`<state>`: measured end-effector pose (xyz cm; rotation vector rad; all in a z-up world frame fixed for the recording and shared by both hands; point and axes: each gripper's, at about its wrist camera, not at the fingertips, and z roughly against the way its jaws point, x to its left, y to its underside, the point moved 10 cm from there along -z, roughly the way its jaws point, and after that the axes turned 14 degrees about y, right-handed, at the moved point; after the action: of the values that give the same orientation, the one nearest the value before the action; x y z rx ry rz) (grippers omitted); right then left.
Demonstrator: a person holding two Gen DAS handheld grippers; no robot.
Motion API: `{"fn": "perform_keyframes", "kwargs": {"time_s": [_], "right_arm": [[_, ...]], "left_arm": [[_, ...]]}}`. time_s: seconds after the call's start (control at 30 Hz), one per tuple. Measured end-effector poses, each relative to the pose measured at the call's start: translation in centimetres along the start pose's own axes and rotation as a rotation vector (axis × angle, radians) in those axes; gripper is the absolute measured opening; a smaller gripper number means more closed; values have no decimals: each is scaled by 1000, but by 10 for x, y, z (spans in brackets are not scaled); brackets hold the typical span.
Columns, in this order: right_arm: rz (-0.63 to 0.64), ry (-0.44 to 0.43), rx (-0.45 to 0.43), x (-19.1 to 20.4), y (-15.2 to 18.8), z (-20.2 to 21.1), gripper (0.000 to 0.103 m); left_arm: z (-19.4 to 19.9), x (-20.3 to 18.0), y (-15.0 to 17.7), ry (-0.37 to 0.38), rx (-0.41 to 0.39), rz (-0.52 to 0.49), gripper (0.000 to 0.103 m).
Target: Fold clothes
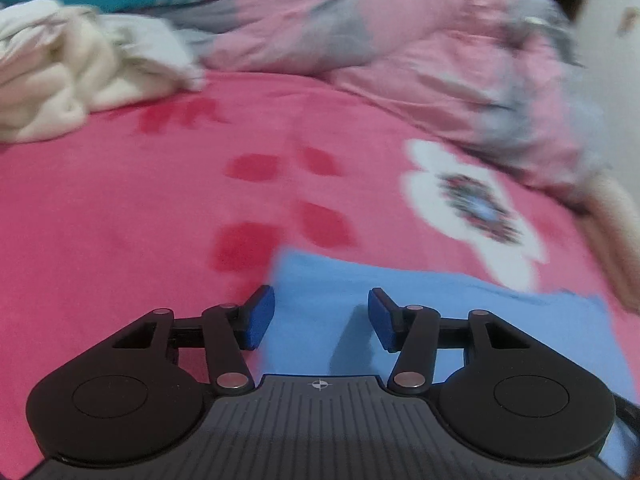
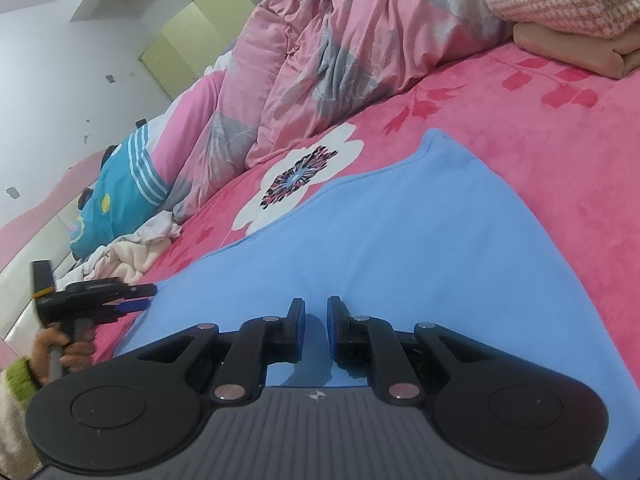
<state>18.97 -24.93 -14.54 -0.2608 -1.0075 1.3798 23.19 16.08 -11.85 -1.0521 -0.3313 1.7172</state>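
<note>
Through the left wrist camera we saw our left gripper, spread wide and empty, over the plain blue garment lying flat on the pink bedspread. Through the right wrist camera, our right gripper, fingers nearly closed, pinched the smooth blue cloth.

We see the garment lying flat on the bedspread, the rumpled duvet behind it, a heap of clothes left, folded items right.
</note>
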Motion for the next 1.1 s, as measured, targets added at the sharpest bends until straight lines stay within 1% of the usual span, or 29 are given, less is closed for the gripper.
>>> {"fn": "perform_keyframes", "kwargs": {"time_s": [0.07, 0.13, 0.27, 0.33, 0.43, 0.53, 0.57, 0.6, 0.63, 0.67, 0.73, 0.83, 0.87, 0.97, 1.03, 1.1], "right_arm": [[-3, 0, 4, 0, 0, 0, 12], [-8, -2, 7, -1, 0, 0, 12], [-22, -5, 14, -2, -1, -1, 12], [-32, -6, 23, -2, -1, -2, 12], [-42, -2, 50, -2, -4, -2, 12], [-22, 19, 71, 1, -11, 4, 15], [-4, 33, 52, 2, -16, 12, 17], [13, 46, 32, 4, -20, 20, 23], [30, 57, 12, 5, -25, 28, 28], [45, 61, -13, 6, -30, 42, 30], [74, 70, -61, 7, -40, 69, 31], [136, 137, -104, 3, -50, 114, 31], [158, 161, -117, 1, -54, 129, 31], [237, 259, -134, -4, -61, 173, 31], [292, 307, -136, -4, -63, 192, 31], [331, 306, -109, 4, -55, 191, 31]], "left_arm": [[12, 14, -17, 9, -38, 72, 51], [39, 14, -34, 9, -95, 51, 52], [108, 8, -54, 17, -171, 27, 53], [147, 2, -63, -5, -203, 0, 53], [209, -15, -77, -77, -262, -103, 54], [214, -36, -55, -55, -222, -170, 60], [214, -43, -47, -45, -206, -191, 64], [215, -50, -39, -35, -190, -212, 67], [215, -56, -31, -25, -174, -234, 68], [216, -63, -23, -16, -158, -255, 68], [217, -77, -7, 4, -126, -297, 69], [218, -97, 18, 34, -78, -361, 68], [214, -98, 26, 36, -62, -370, 68], [197, -95, 53, 37, -16, -388, 67], [186, -93, 70, 38, 16, -400, 67], [175, -92, 87, 39, 47, -412, 67]]}}
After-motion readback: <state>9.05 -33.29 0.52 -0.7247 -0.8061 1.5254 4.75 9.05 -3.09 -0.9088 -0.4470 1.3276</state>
